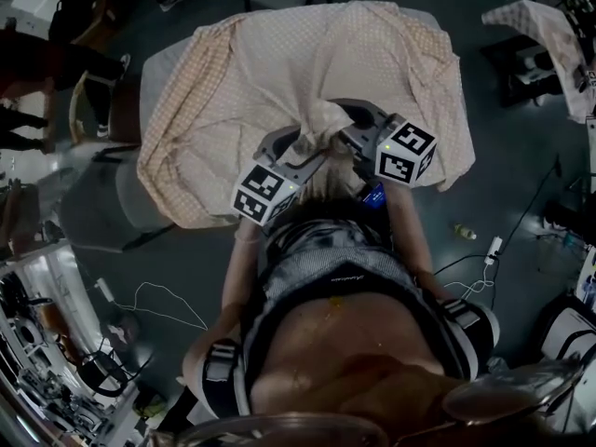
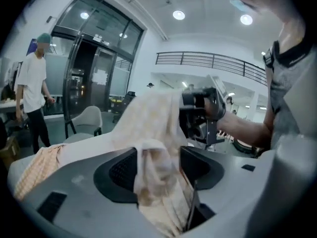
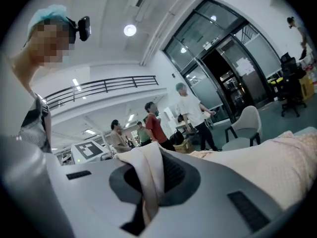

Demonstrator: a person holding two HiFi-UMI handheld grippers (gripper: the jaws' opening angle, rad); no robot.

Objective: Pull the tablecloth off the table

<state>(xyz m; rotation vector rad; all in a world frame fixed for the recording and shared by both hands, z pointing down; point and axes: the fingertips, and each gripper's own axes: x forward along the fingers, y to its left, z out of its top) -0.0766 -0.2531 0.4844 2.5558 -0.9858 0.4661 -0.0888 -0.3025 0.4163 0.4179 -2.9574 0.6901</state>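
The tablecloth (image 1: pixel 317 82) mostly covers the counter (image 1: pixel 166 68), with its near edge gathered up. The right gripper (image 3: pixel 151 175) pinches a fold tight. The left gripper (image 2: pixel 156 167) has its jaws apart, cloth hanging loose between them. I'd clamp the left first, then pull both back evenly.

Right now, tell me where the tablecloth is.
Head view, centre: the tablecloth lies rumpled over the table, its near edge bunched at the left gripper and right gripper.
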